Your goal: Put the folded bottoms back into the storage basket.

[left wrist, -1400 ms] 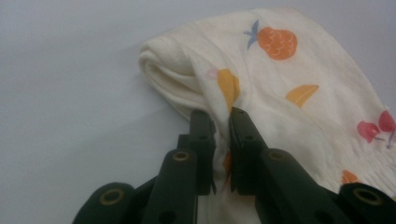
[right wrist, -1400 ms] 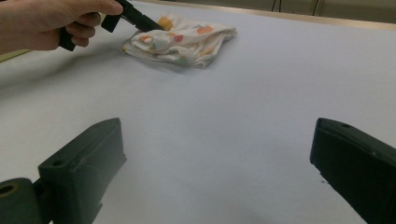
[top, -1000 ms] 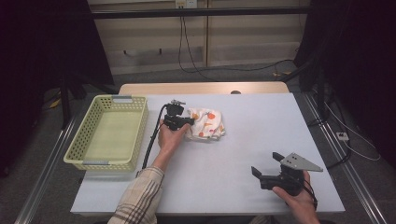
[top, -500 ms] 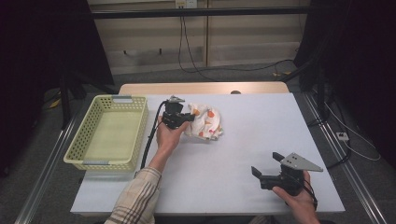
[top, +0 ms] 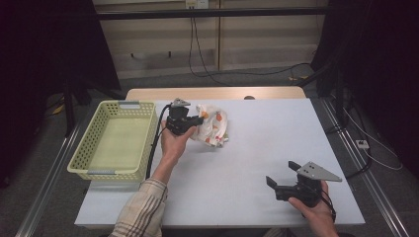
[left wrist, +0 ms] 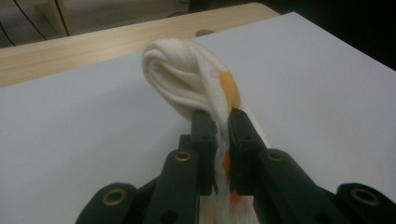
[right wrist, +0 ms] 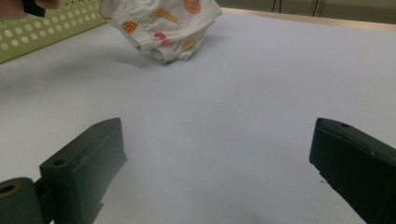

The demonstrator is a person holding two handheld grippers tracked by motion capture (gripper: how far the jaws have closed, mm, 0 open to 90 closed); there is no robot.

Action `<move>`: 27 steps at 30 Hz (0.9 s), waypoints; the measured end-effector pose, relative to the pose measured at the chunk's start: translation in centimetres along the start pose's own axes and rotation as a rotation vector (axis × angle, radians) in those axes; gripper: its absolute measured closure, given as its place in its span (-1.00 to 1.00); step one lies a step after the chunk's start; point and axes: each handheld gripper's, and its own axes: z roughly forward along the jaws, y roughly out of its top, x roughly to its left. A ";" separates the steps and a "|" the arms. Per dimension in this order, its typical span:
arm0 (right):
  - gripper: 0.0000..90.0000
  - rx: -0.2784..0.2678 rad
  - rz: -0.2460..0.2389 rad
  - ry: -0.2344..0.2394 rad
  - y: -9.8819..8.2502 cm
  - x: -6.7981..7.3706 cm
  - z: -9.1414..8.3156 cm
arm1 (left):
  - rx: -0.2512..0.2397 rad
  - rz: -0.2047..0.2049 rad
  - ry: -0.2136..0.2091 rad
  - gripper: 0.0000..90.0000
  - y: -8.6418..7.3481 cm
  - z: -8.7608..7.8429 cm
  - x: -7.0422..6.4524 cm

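While the pictures are read one by one, each line below keeps to one view.

High view, left gripper [top: 197, 120]: held in the left hand [top: 174, 143] near the table's far left, just right of the basket [top: 89, 163]; its jaws are closed on the near-left edge of the cloth [top: 213, 127].
High view, cloth: white with orange and pink prints, bunched in a loose lump on the white table [top: 257, 148]; it spreads from the jaws toward the right and slightly nearer the person. The long axis is hard to tell in this crumpled state.
High view, right gripper [top: 280, 174]: held low at the near right, well apart from the cloth, jaws spread and nothing between them.
Left gripper view, cloth [left wrist: 187, 79]: a thin fold is pinched between the two nearly closed jaws; the rest rises ahead in a rolled hump pointing away from the camera.
Right gripper view, jaws: wide apart over bare table [right wrist: 224, 121].
Right gripper view, cloth [right wrist: 163, 23]: far ahead at upper left, beside the basket [right wrist: 51, 28].
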 end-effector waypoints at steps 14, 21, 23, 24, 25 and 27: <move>-0.93 0.000 0.003 -0.001 0.0 0.0 0.0 | -0.040 0.047 0.020 0.85 0.7 -2.8 -0.1; -0.93 0.000 0.000 0.000 0.0 0.0 0.0 | -0.049 0.078 0.035 0.85 0.8 -4.0 -0.1; -0.93 0.000 -0.002 0.000 0.0 0.0 0.0 | -0.051 0.082 0.039 0.85 0.9 -4.3 -0.2; -0.93 -0.001 -0.002 -0.001 0.0 0.0 0.0 | -0.045 0.090 0.040 0.85 0.9 -4.4 -0.2; -0.93 0.000 0.001 -0.001 0.0 0.0 0.0 | -0.040 0.096 0.042 0.85 0.9 -4.5 -0.2; -0.93 -0.002 0.001 -0.001 0.0 0.0 0.0 | -0.043 0.101 0.057 0.85 0.9 -4.9 -0.2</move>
